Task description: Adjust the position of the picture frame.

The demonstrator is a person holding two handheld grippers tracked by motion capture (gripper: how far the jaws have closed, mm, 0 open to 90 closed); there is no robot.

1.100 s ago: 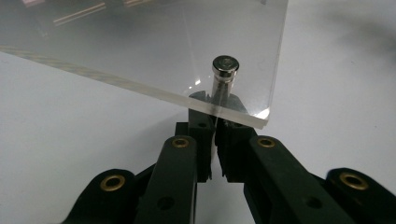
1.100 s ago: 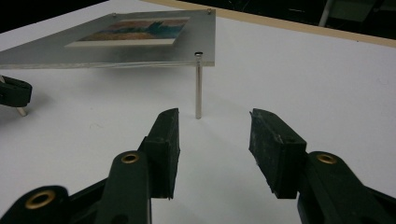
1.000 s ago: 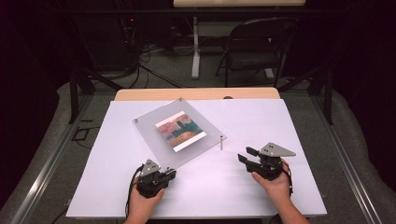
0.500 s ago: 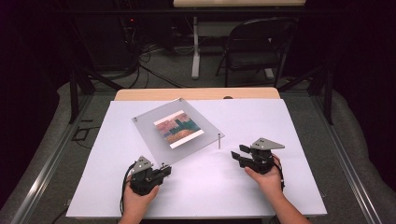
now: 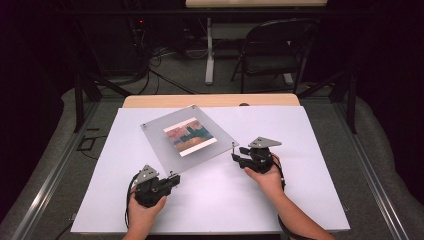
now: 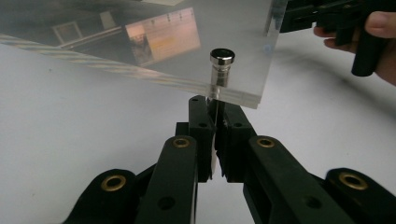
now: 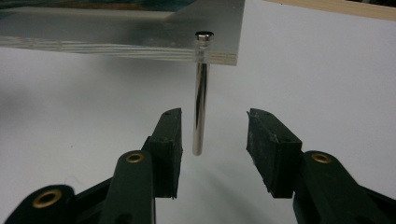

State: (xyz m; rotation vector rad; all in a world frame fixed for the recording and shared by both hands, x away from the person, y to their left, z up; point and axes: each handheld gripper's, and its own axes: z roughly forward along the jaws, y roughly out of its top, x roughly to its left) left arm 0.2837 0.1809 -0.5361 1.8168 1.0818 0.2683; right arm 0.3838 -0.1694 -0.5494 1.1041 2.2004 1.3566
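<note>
Left gripper point(image 6: 215, 140) clamping tight on acrylic frame's point(image 5: 160, 137) near-corner standoff pin point(image 6: 218, 70); right gripper point(image 7: 212, 144) half open, jaws just narrowing, straddling untouched metal leg point(image 7: 201, 109).

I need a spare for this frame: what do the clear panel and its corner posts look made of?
The panel looks like clear acrylic, possibly glass: see-through, with stacked layers showing at its glossy cut edge. The post looks like polished metal, probably steel or chrome-plated: a mirror-bright shaft with sharp reflections. Its cap has the same shine.

Bare table point(image 5: 280, 200) all around the acrylic frame point(image 5: 160, 135).
</note>
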